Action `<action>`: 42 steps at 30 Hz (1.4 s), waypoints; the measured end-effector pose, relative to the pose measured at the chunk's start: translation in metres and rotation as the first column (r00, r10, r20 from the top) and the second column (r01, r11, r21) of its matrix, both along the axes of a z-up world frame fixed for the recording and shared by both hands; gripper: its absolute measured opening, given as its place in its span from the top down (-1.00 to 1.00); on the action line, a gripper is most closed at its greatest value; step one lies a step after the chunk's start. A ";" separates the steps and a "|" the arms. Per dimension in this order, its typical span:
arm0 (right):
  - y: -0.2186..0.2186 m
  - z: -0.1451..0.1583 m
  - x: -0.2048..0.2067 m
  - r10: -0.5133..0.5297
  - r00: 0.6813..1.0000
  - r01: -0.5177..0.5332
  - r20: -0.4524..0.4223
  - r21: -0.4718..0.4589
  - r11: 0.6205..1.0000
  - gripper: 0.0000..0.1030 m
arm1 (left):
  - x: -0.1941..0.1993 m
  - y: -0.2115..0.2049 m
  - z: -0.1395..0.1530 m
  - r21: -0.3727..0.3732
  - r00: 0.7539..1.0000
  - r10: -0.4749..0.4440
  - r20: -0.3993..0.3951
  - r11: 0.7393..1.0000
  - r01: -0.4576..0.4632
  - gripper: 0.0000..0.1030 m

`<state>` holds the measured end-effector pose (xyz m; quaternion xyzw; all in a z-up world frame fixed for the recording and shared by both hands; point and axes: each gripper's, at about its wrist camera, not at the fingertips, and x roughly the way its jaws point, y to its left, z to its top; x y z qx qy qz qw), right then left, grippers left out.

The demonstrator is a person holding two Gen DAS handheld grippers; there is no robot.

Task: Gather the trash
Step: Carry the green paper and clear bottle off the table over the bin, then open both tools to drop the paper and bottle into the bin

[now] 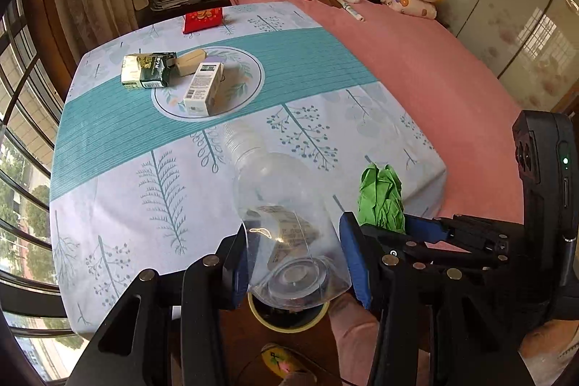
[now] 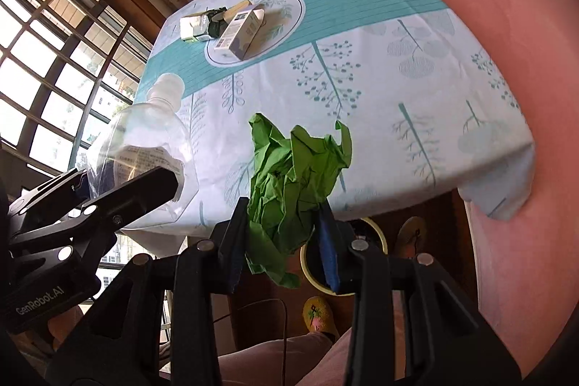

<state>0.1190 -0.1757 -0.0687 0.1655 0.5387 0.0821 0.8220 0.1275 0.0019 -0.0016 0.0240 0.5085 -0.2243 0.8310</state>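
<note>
My left gripper [image 1: 295, 263] is shut on a clear plastic bottle [image 1: 278, 205], gripping its base, with the neck pointing away over the table's near edge. The same bottle [image 2: 144, 140] shows at the left of the right wrist view. My right gripper [image 2: 282, 237] is shut on a crumpled green paper wad [image 2: 289, 176], also seen at the right of the left view as the green wad [image 1: 381, 198]. Below both grippers sits a round yellow-rimmed bin [image 2: 376, 237], partly hidden; its rim [image 1: 289, 326] shows under the bottle.
On the table with a white-and-teal leaf-print cloth [image 1: 307, 60] lie a green-and-white carton [image 1: 146, 71], a white box [image 1: 202, 89], a tan box [image 1: 190, 60] and a red packet [image 1: 202, 18]. A pink bed [image 1: 434, 67] lies to the right, windows to the left. A person's legs and slippers [image 2: 318, 313] are below.
</note>
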 end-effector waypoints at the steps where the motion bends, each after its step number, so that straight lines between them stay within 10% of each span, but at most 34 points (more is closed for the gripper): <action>1: 0.002 -0.003 -0.011 -0.006 1.000 0.006 -0.013 0.000 1.000 0.38 | -0.010 0.002 -0.003 0.000 1.000 -0.011 -0.012 1.000 0.011 0.11; 13: -0.011 -0.095 -0.073 -0.016 0.976 0.014 -0.219 -0.011 1.000 0.38 | -0.070 -0.025 -0.082 0.025 0.988 -0.053 -0.148 0.998 0.057 0.11; 31: -0.026 -0.376 -0.064 -0.009 0.925 -0.014 -0.380 -0.059 0.998 0.37 | -0.065 -0.042 -0.354 0.129 0.967 0.019 -0.254 0.992 0.015 0.10; 42: -0.018 -0.430 -0.051 0.009 0.930 -0.022 -0.367 -0.032 0.999 0.02 | -0.062 -0.027 -0.413 0.205 0.972 0.056 -0.226 0.979 -0.008 -0.71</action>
